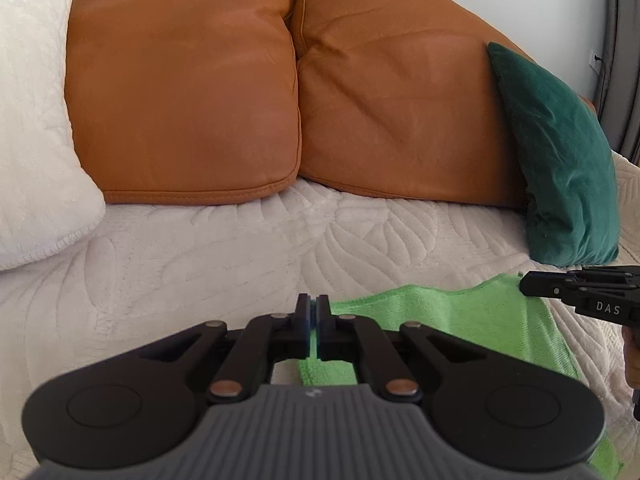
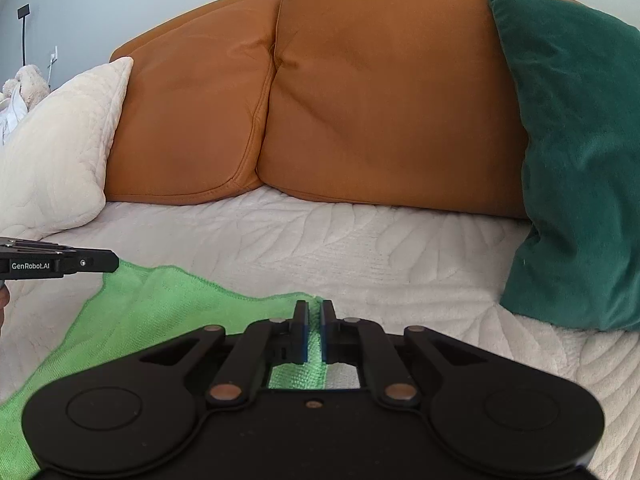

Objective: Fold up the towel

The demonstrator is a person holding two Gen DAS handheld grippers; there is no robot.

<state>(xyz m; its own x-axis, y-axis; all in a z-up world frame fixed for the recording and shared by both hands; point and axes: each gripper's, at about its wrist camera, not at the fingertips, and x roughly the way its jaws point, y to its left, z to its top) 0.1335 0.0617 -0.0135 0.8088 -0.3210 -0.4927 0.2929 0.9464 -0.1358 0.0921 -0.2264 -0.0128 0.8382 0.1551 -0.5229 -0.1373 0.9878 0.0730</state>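
A bright green towel (image 1: 448, 320) lies on the white quilted cover of a sofa seat, stretched between my two grippers; it also shows in the right wrist view (image 2: 152, 304). My left gripper (image 1: 313, 304) is shut on the towel's far left corner. My right gripper (image 2: 315, 310) is shut on the far right corner, with green cloth between its jaws. Each gripper shows side-on in the other's view: the right one (image 1: 524, 283) and the left one (image 2: 114, 265), both at the towel's far edge. The near part of the towel is hidden under the gripper bodies.
Two orange leather back cushions (image 1: 280, 92) stand behind the seat. A white pillow (image 1: 36, 120) leans at the left, a dark green pillow (image 1: 560, 152) at the right. The white quilted cover (image 1: 240, 248) spreads beyond the towel.
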